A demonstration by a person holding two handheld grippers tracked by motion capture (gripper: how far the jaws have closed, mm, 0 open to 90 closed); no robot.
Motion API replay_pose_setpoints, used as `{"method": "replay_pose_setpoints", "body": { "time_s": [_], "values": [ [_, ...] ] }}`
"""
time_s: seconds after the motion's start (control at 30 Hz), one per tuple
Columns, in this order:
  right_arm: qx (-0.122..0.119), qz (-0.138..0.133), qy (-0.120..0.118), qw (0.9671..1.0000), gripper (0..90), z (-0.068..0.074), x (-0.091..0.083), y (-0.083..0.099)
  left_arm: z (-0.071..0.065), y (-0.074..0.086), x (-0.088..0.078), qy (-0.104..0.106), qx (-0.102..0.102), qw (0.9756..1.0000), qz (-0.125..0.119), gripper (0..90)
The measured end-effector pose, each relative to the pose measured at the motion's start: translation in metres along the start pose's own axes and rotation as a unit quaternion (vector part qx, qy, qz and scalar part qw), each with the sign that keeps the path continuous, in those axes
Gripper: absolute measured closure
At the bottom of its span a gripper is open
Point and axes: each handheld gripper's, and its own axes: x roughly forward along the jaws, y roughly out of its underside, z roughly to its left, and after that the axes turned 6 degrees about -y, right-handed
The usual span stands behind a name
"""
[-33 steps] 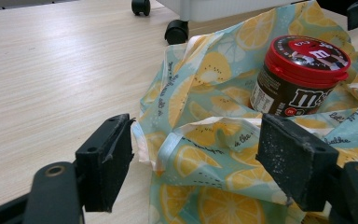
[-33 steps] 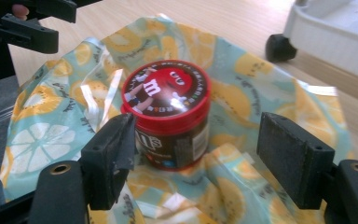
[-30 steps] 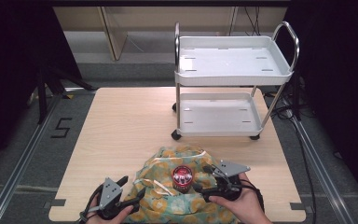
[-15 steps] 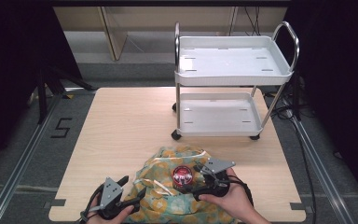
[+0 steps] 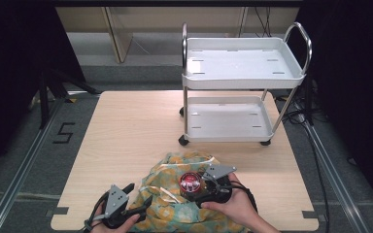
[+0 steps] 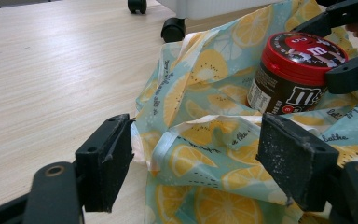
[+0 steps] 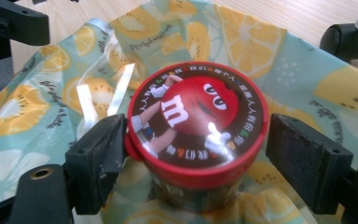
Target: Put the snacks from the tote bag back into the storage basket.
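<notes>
While our left gripper [image 6: 196, 172] is hanging spread at the lemon-print bag [image 5: 175, 206], we are closing our half-spread, just-widened right gripper [image 7: 193, 161] around the M&M's jar [image 7: 196, 135], not yet lifted.

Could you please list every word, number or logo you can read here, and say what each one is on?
"m": white logo on the red lid of the candy jar.
"m": large white letters on the jar's brown side.
"5": floor marking left of the table.
Ring text around the lid and script on the lemon-print bag: too small.
</notes>
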Motion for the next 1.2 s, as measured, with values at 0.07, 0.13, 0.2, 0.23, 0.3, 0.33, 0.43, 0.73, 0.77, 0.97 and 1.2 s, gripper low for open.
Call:
{"method": "replay_pose_setpoints", "body": {
  "time_s": [0.07, 0.13, 0.2, 0.23, 0.3, 0.33, 0.43, 0.73, 0.77, 0.97, 1.2],
  "values": [
    [0.005, 0.000, 0.000, 1.0000, 21.6, 0.001, 0.003, -0.001, 0.000, 0.000, 0.000, 0.000, -0.001, 1.0000, 0.000, 25.7],
    [0.005, -0.001, 0.000, 1.0000, 20.8, 0.002, 0.006, -0.003, 0.000, 0.000, 0.000, 0.000, -0.002, 1.0000, -0.001, 25.7],
    [0.001, -0.001, 0.000, 1.0000, 20.1, 0.004, 0.010, -0.005, -0.001, 0.000, 0.000, 0.001, -0.013, 0.9999, -0.005, 25.6],
    [-0.001, -0.003, 0.003, 1.0000, 20.1, 0.004, 0.012, -0.005, -0.001, 0.000, 0.000, 0.000, -0.011, 0.9999, -0.003, 25.7],
    [-0.004, -0.003, 0.005, 1.0000, 20.1, 0.004, 0.013, -0.005, 0.000, 0.001, 0.000, -0.001, -0.008, 1.0000, 0.000, 25.7],
    [-0.003, -0.001, 0.004, 1.0000, 20.1, 0.004, 0.014, -0.005, 0.001, 0.000, -0.001, -0.001, 0.002, 1.0000, -0.001, 25.7],
    [-0.003, -0.001, 0.006, 1.0000, 21.0, 0.003, 0.018, -0.004, 0.001, 0.001, -0.001, -0.003, 0.003, 1.0000, 0.002, 25.7],
    [-0.004, -0.007, 0.012, 0.9999, 25.4, 0.004, 0.018, -0.003, 0.001, 0.001, 0.001, 0.006, 0.005, 1.0000, -0.003, 25.7],
    [-0.015, -0.007, 0.014, 0.9998, 25.6, 0.003, 0.019, -0.003, 0.001, 0.001, 0.001, 0.006, 0.005, 1.0000, -0.003, 25.7],
    [-0.032, -0.007, 0.026, 0.9991, 26.6, 0.008, 0.017, -0.003, 0.000, 0.002, 0.001, 0.005, 0.004, 1.0000, -0.004, 25.8],
    [-0.035, -0.010, 0.022, 0.9991, 26.7, 0.010, 0.015, -0.004, 0.000, 0.002, 0.001, 0.004, 0.009, 1.0000, 0.001, 25.8]
  ]
}}
